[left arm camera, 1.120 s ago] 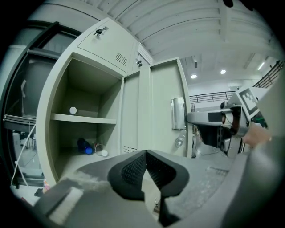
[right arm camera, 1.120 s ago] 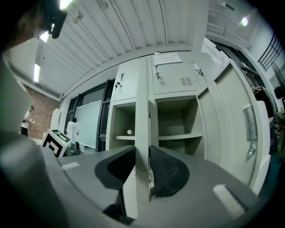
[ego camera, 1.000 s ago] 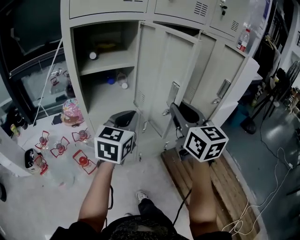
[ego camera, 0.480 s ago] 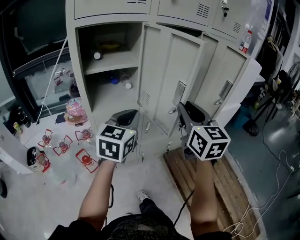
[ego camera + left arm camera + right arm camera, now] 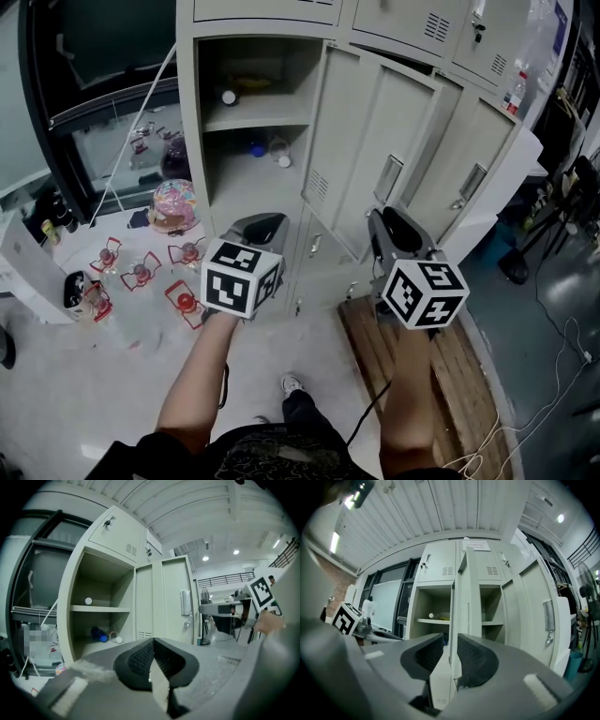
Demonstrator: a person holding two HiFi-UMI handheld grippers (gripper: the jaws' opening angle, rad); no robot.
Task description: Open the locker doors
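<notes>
gripping the thin free edge of an open locker door, the right claw has its dark pads closed on the metal, one on each face. that claw's view meets the door edge-on, so the door's face and handle are hidden. only in the head view does the door show its front, swung out from the lockers, with the right claw just below its handle. there the claw's tips are lost behind its own body and marker cube.

the left claw has its pads pressed together with nothing between them. it hangs in open air in front of the open left compartment, apart from the lockers. in the head view the left claw is mostly covered by its cube.

on the compartment's shelf stands a small white-capped thing, and a few more lie on the floor below. all are too small to name. a second open door stands to the right. the upper lockers are cut off at the head view's top edge, and the low doors behind the claws are largely hidden. red clutter on the floor is hard to identify.
</notes>
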